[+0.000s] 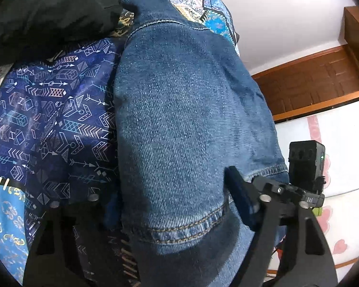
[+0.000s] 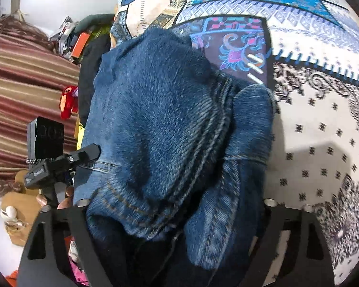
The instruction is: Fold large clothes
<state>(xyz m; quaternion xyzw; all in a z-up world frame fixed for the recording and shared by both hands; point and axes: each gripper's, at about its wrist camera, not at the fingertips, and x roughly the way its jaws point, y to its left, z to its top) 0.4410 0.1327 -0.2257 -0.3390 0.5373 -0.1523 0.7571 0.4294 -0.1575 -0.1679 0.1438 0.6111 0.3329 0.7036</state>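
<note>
Both tongs have hold of the denim garment [image 1: 186, 119] above the patterned bedspread [image 1: 47, 119]: the left tongs [image 1: 170, 205] are closed onto a stitched hem at their near end, and the right tongs [image 2: 174, 205] are clamped on a bunched, seamed edge, the cloth [image 2: 170, 124] hanging away toward the far side. This looks like the carry-over stage of a fold. Next, the held edge probably needs lowering flat onto the bedspread [image 2: 323, 155] with edges aligned before release.
</note>
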